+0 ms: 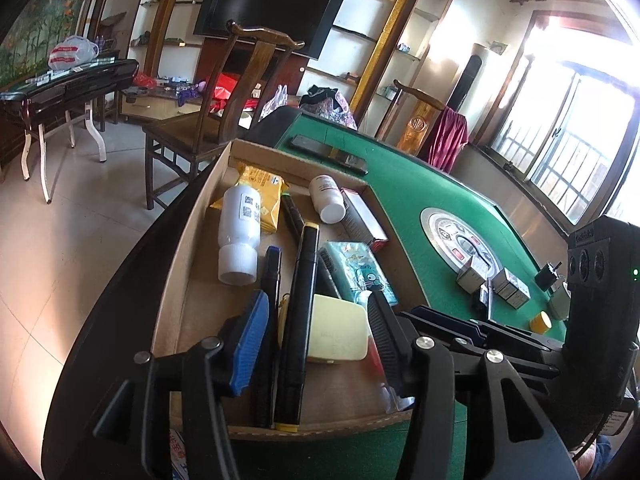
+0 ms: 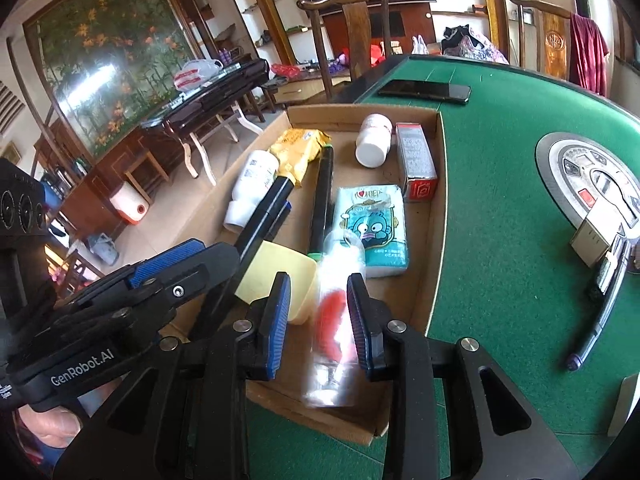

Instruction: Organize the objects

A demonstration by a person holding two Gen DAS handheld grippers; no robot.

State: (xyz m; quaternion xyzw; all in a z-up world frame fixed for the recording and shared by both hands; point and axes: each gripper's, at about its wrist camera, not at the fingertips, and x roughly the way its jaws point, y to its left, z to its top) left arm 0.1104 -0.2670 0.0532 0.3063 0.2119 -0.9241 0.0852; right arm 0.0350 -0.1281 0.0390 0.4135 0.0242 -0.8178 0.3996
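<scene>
Cardboard tray [image 2: 436, 184] on green felt table [image 2: 500, 168], crowded: white bottle [image 1: 239, 232], yellow packet [image 1: 264, 196], small white jar [image 1: 327, 199], red-ended box [image 2: 416, 162], tissue pack [image 2: 372, 228], pale yellow case [image 1: 338, 330]. Left gripper [image 1: 320, 324] half open over tray's near end, straddling black marker with yellow tip [image 1: 298, 320] and the case, pads clear of both. Right gripper [image 2: 319, 316] narrow, pads against blurred clear tube with red inside [image 2: 334, 320]. Black phone [image 2: 426, 91] beyond tray.
</scene>
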